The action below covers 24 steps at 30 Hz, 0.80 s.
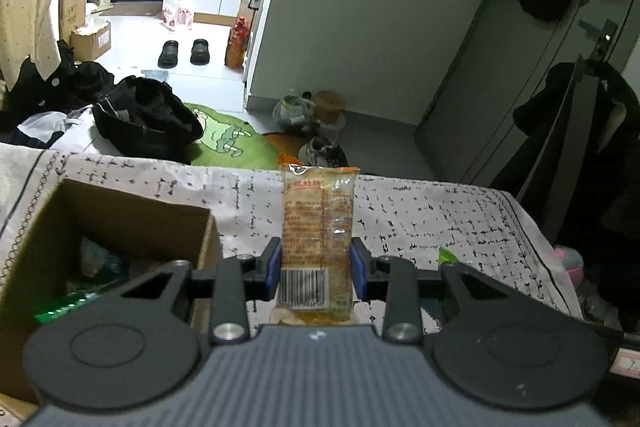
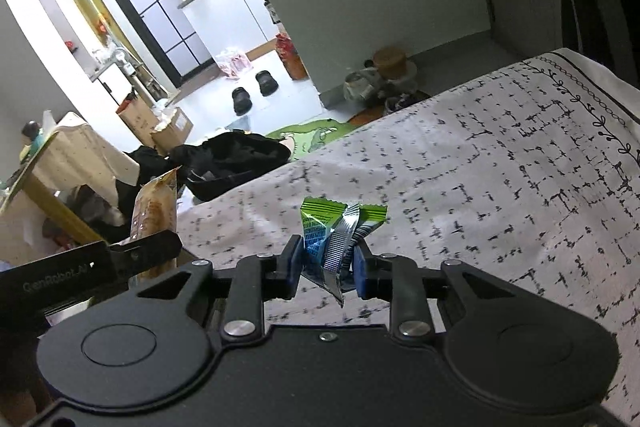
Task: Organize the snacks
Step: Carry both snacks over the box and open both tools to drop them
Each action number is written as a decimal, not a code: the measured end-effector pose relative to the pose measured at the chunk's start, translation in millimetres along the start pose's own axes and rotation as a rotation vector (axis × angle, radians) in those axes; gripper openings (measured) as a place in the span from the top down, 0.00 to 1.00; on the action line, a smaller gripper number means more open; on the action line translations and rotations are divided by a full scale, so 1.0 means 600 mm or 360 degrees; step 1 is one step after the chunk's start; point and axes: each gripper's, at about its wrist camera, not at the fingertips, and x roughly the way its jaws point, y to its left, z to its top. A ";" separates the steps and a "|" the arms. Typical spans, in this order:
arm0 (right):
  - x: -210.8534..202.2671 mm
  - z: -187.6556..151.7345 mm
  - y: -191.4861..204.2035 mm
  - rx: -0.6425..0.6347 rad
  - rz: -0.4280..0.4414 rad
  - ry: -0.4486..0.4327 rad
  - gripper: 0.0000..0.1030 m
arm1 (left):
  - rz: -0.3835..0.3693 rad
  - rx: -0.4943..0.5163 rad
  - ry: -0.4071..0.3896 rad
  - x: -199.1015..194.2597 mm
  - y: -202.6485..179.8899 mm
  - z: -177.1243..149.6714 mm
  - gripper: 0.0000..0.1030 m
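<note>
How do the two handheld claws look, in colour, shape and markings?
Both the left claw and the right claw are matte black, with blue pads, two round discs, silver screws and a ribbed grey plate. White "GenRobot.AI" lettering shows on the left one. No sleeves visible.

a pair of black shoes [image 1: 184, 53] is seen beyond the green mat [image 1: 228, 141] — dark clothes [image 1: 140, 119] heaped beside it.
</note>
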 end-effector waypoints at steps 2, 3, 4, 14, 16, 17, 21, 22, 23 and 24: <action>-0.004 -0.003 0.012 -0.0010 0.0015 -0.0007 0.75 | -0.0007 -0.0008 -0.0015 -0.011 0.006 0.001 0.67; -0.005 -0.004 0.017 -0.0013 0.0022 -0.0011 0.75 | -0.0008 -0.0012 -0.0022 -0.017 0.010 0.002 0.67; -0.006 -0.004 0.023 -0.0016 0.0030 -0.0015 0.75 | -0.0009 -0.0016 -0.0028 -0.022 0.014 0.003 0.67; -0.011 -0.021 0.075 -0.0068 0.0108 -0.0011 0.75 | 0.0007 -0.0029 -0.0111 -0.074 0.057 0.009 0.67; -0.010 -0.023 0.087 -0.0079 0.0123 -0.0011 0.75 | 0.0017 -0.0034 -0.0119 -0.082 0.069 0.009 0.67; -0.010 -0.024 0.091 -0.0084 0.0129 -0.0013 0.75 | 0.0018 -0.0045 -0.0117 -0.085 0.076 0.009 0.67; -0.013 -0.030 0.114 -0.0091 0.0164 -0.0019 0.75 | 0.0040 -0.0064 -0.0129 -0.101 0.100 0.007 0.67; -0.014 -0.032 0.121 -0.0097 0.0174 -0.0020 0.75 | 0.0045 -0.0069 -0.0132 -0.105 0.106 0.007 0.67; -0.014 -0.033 0.127 -0.0101 0.0184 -0.0019 0.75 | 0.0052 -0.0072 -0.0134 -0.109 0.112 0.006 0.67; -0.013 -0.035 0.132 -0.0105 0.0192 -0.0017 0.75 | 0.0058 -0.0077 -0.0135 -0.112 0.119 0.006 0.67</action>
